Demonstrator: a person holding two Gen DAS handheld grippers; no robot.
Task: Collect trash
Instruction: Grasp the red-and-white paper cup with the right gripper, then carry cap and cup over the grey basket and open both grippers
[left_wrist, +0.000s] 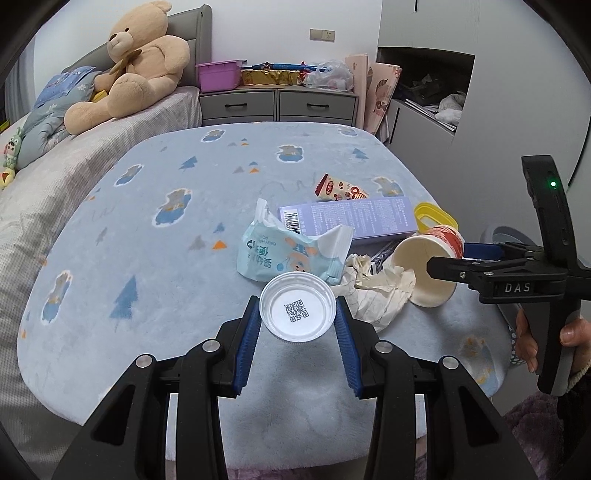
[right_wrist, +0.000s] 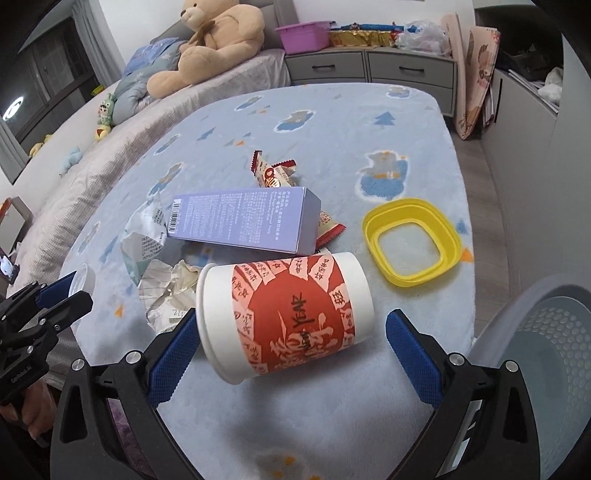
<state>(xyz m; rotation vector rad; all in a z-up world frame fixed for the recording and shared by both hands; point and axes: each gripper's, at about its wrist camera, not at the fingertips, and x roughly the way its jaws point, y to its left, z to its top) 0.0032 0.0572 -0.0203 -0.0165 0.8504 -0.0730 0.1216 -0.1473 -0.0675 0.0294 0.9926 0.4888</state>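
My left gripper (left_wrist: 298, 325) clamps the white lid (left_wrist: 297, 308), my right gripper (right_wrist: 288, 345) gapes around the paper cup (right_wrist: 284, 317) — box (right_wrist: 245, 221), wrappers (right_wrist: 275, 173), crumpled paper (right_wrist: 170, 291) remain uncollected.

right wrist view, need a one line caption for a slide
Right gripper open around a tipped paper cup on the blue blanket, beside a purple box and yellow lid frame.

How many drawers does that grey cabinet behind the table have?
2 show: a left drawer and a right drawer, side by side under the cluttered top. The table may hide more below.
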